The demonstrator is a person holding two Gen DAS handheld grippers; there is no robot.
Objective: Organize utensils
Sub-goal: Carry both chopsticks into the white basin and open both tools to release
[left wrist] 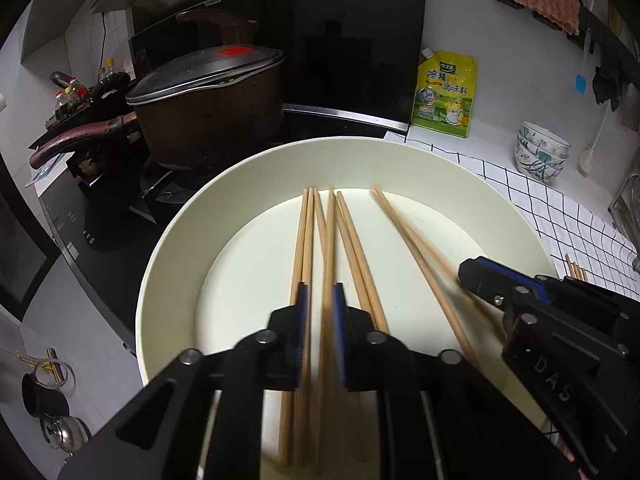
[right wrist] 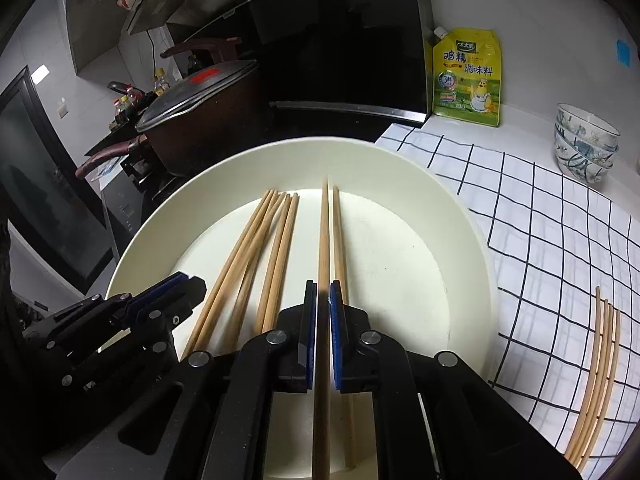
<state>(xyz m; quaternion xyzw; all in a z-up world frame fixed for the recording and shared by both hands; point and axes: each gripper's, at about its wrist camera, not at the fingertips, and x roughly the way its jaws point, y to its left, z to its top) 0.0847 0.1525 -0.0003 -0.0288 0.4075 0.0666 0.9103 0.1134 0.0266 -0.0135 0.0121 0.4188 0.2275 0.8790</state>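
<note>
Over the near rim of the cream plate (right wrist: 472, 240), the right hand-held gripper (right wrist: 323, 288) is clamped narrow on a chopstick (right wrist: 324, 232), a second one lying just beside it. The left hand-held gripper (left wrist: 320, 292) stands slightly parted, chopsticks (left wrist: 304, 240) running loose between its pads, none visibly pinched. Farther in, more pairs fan across the plate; four more chopsticks (right wrist: 600, 360) wait on the checked cloth (right wrist: 540, 220) toward the desk's right edge. My worry: a single held stick could pivot or roll away on release, scattering the neat rows.
</note>
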